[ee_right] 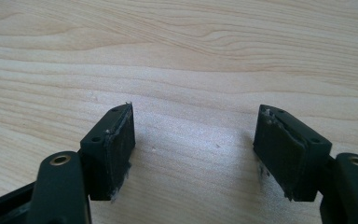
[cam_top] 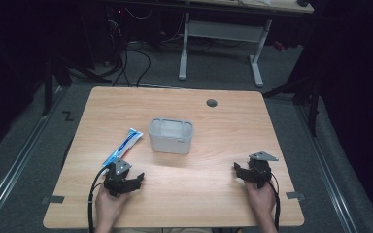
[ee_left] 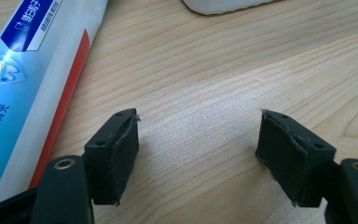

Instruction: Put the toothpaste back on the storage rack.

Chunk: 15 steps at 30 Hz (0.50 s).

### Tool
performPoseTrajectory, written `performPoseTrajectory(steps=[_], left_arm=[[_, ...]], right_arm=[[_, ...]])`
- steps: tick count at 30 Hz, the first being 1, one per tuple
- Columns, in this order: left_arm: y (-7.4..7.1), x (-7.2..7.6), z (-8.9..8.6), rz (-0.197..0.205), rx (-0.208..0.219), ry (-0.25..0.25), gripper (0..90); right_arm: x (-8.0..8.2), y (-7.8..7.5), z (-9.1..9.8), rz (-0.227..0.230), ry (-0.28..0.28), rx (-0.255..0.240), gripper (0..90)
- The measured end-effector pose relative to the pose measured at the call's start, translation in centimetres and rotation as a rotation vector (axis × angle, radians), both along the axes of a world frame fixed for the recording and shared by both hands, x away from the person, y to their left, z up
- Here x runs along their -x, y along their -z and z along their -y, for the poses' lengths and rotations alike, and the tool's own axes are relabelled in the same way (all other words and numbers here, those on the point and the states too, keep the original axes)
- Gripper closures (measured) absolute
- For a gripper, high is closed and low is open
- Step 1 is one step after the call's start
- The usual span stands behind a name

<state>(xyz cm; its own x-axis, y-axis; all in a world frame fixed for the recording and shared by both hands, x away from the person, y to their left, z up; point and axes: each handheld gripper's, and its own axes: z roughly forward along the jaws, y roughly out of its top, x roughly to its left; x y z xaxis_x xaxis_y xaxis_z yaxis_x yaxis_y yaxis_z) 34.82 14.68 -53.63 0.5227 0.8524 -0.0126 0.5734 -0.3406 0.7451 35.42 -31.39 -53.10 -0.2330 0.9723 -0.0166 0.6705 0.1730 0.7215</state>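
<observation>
A blue, white and red toothpaste tube (cam_top: 123, 146) lies on the wooden table (cam_top: 213, 126), left of a white translucent box (cam_top: 171, 135) at the middle. My left gripper (cam_top: 135, 180) rests near the front left, just in front of the tube's near end, held by a hand. Its jaws stand wide apart over bare wood, with the tube (ee_left: 28, 88) lying to their left and the box's edge (ee_left: 223, 5) beyond. My right gripper (cam_top: 239, 171) sits at the front right, open, and bare table (ee_right: 191, 70) lies between its jaws (ee_right: 193, 144).
A round cable hole (cam_top: 211, 103) marks the table's far side. Beyond the table stand a white desk frame (cam_top: 223, 43) and cables on the dark floor. Bare wood spreads between the two grippers.
</observation>
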Motion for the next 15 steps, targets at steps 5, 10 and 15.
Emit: performPoseTrajectory(steps=[5, 10, 15], left_arm=[[0.00, 0.00, -0.02, -0.001, 0.003, -0.004, 30.6], [0.00, -0.15, -0.20, -0.016, 0.034, 0.015, 26.0], [0.00, -0.20, -0.07, -0.019, 0.031, 0.019, 23.8]], right_arm=[[0.04, 0.00, 0.03, 0.001, -0.002, 0.001, 29.0], [0.04, 0.00, 0.03, 0.001, -0.003, 0.000, 29.0], [0.04, 0.00, 0.03, 0.001, -0.003, 0.001, 29.0]])
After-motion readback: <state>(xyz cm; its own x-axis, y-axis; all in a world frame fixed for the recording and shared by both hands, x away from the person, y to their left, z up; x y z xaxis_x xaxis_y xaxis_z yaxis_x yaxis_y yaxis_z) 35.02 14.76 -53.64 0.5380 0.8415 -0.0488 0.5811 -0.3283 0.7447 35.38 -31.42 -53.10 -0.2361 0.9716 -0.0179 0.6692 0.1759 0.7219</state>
